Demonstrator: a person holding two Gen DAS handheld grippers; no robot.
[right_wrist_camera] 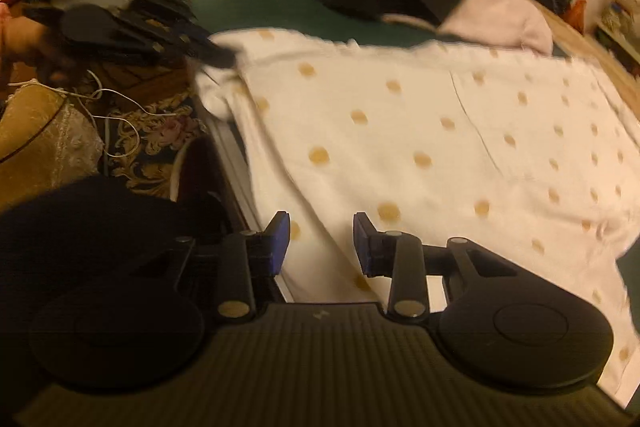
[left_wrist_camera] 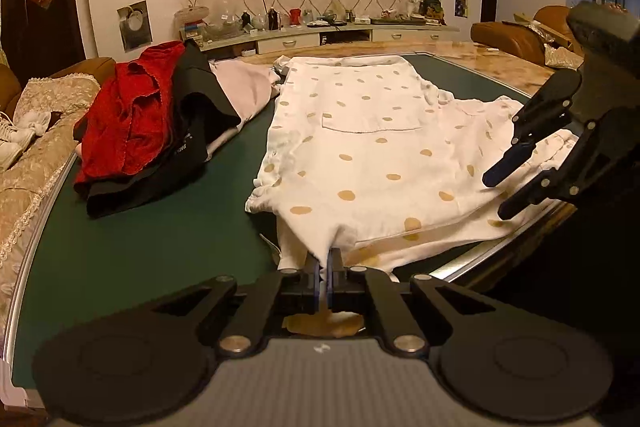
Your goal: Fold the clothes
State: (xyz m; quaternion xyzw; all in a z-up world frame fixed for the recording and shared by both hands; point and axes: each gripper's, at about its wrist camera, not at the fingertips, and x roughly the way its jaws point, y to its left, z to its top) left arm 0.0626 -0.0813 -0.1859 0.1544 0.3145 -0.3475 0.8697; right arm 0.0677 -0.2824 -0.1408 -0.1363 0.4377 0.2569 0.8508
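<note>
A white garment with gold polka dots [left_wrist_camera: 368, 147] lies spread on the green table [left_wrist_camera: 132, 251]; a pocket shows on its upper layer. My left gripper [left_wrist_camera: 325, 263] is shut on the garment's near edge at the table's front. In the right wrist view the left gripper [right_wrist_camera: 224, 53] pinches that same corner of the garment [right_wrist_camera: 440, 147]. My right gripper [right_wrist_camera: 322, 239] is open and empty, hovering just above the garment's near edge by the table rim. It also shows in the left wrist view [left_wrist_camera: 498, 193] at the right, fingers apart over the cloth.
A pile of red [left_wrist_camera: 128, 115], black [left_wrist_camera: 200, 107] and pale pink [left_wrist_camera: 248, 87] clothes sits on the table's far left. A sofa with lace cover [left_wrist_camera: 36, 155] is left of the table. A TV and cabinet stand behind. Cables lie on a patterned rug [right_wrist_camera: 152, 131].
</note>
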